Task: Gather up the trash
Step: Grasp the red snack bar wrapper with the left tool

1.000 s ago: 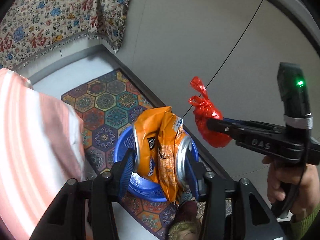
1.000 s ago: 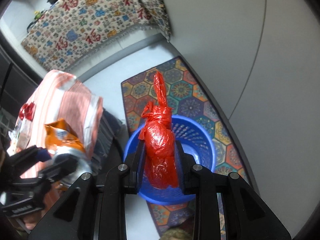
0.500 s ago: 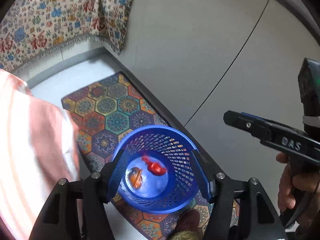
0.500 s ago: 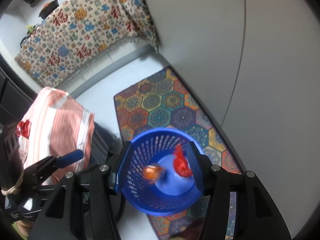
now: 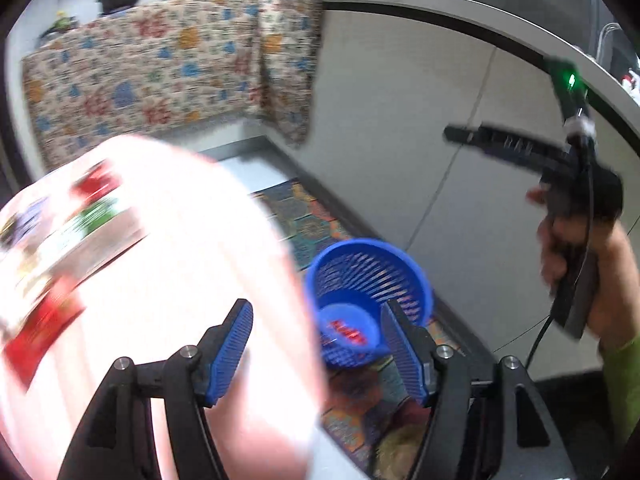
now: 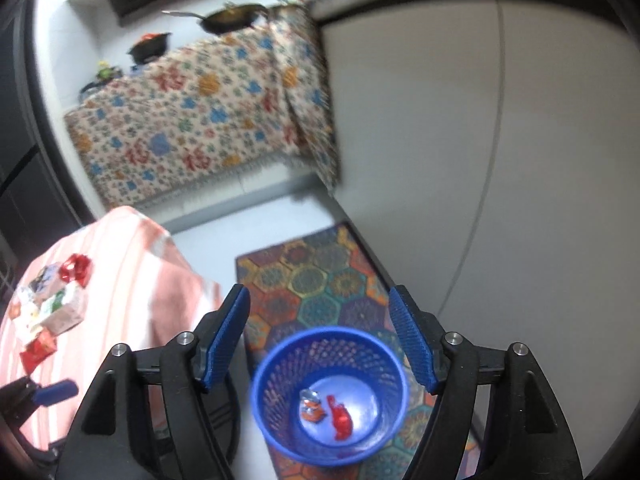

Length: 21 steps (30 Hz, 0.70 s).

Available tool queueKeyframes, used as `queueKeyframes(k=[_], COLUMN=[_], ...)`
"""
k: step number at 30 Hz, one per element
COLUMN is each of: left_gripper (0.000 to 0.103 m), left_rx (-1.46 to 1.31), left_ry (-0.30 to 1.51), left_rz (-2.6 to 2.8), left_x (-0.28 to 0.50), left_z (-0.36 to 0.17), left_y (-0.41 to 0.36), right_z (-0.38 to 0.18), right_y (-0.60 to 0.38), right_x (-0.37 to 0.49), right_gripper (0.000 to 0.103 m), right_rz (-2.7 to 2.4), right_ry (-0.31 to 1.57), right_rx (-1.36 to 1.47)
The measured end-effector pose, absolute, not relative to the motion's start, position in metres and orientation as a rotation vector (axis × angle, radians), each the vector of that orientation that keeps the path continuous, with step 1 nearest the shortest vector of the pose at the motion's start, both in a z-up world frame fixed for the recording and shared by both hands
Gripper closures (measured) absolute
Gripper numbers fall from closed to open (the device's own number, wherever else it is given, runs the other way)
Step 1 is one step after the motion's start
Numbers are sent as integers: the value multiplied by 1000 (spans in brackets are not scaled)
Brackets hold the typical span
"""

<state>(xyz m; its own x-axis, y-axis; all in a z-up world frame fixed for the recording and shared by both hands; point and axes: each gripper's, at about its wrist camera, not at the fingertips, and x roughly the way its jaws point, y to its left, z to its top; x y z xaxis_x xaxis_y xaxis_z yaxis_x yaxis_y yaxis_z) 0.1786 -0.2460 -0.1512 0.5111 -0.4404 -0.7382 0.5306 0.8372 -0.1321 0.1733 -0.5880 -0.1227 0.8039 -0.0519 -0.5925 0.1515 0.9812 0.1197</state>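
- Opening jaws on both tools, nothing between the pads on either one.
- left gripper (image 5: 318,344): blue ribbed pads spread wide, empty; view heavily motion-blurred.
- right gripper (image 6: 320,336): pads spread wider, empty, hanging above the blue basket (image 6: 276,368).
- Blue basket sits on the patterned rug (image 6: 316,272) on the floor, next to the grey cabinet front (image 6: 420,140).
- Inside the basket, on its bottom: red bag (image 6: 341,424) and orange snack packet (image 6: 312,407), lying side by side, about touching.
- From the left wrist view the basket (image 5: 416,272) shows at right between the pads; only red blur (image 5: 347,330) visible on its bottom, packet not distinguishable there.
- Right tool also seen from the left wrist view (image 5: 516,148), held by a hand (image 5: 580,248), green sleeve at the wrist; green light lit on its top.
- Pink striped cloth (image 6: 120,280) covers a table at left; more wrappers (image 6: 52,304) lie on it, red, green and white, well apart from the basket.
- Floral cloth (image 6: 192,120) drapes the counter at back; dark pots (image 6: 150,46) and a pan (image 6: 232,18) on top.
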Motion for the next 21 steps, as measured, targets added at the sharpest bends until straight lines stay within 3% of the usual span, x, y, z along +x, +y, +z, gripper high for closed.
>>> queueKeyframes(k=[6,13,21], left_gripper=[35,35,30], left_rx=[108,110,142], left_ry=[880,883,802], left_rz=[-446,-293,-311], left_x=[154,150,189], left_z=[-162,-173,-159], left_y=[-158,-60,-14], right_z=[-118,-157,-207], right_y=[-506,-380,-315], right_x=[166,157,166], right_gripper=[24,24,23], right_rz=[26,358,499], right_ry=[596,737,856], right_rx=[89,40,-112])
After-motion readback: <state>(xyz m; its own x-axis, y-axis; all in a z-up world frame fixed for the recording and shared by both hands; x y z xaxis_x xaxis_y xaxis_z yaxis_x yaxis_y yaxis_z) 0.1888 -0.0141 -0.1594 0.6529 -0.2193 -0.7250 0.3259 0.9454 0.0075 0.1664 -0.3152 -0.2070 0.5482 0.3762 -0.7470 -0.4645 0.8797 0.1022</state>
